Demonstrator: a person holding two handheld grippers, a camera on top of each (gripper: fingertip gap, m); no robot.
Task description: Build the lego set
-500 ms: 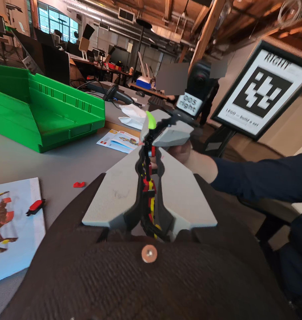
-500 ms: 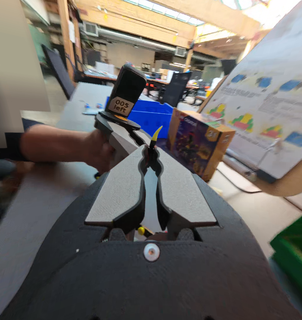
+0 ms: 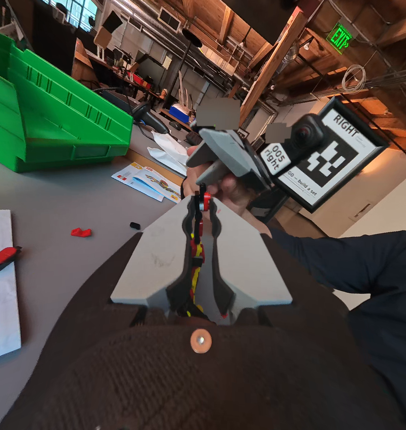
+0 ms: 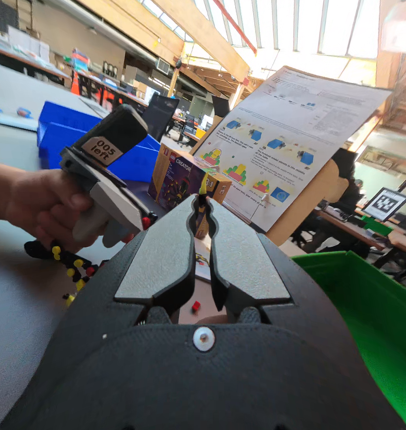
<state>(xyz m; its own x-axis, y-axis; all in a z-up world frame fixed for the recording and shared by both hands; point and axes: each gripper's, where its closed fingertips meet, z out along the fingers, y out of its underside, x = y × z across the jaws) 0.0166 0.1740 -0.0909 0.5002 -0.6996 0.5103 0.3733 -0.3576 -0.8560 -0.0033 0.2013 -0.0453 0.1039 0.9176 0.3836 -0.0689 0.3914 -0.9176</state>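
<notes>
My left gripper (image 3: 201,204) is shut on a long chain of black, red and yellow bricks (image 3: 196,256) that runs back between its fingers. A red piece (image 3: 206,200) sits at the chain's tip. In the right wrist view the left gripper (image 4: 151,218) is at the left, and the chain's tail (image 4: 67,260) hangs below the hand. My right gripper (image 4: 201,202) is shut on a small black piece with a yellow-green claw (image 4: 203,186) that sticks out past its tips. In the left wrist view the right gripper (image 3: 197,130) is above and beyond the chain's tip, apart from it.
A green bin (image 3: 58,121) stands at the left and also shows in the right wrist view (image 4: 371,302). A booklet (image 3: 148,181), a loose red piece (image 3: 81,232) and a small black piece (image 3: 135,225) lie on the grey table. A blue bin (image 4: 64,130), a set box (image 4: 178,176) and an instruction board (image 4: 290,144) stand beyond. Tip to tip, the grippers are about 6 centimetres apart.
The yellow-green claw stood on the chain's tip with the right gripper's tips at it. Now the right gripper has drawn away with the claw, and the chain's tip is bare of it.
</notes>
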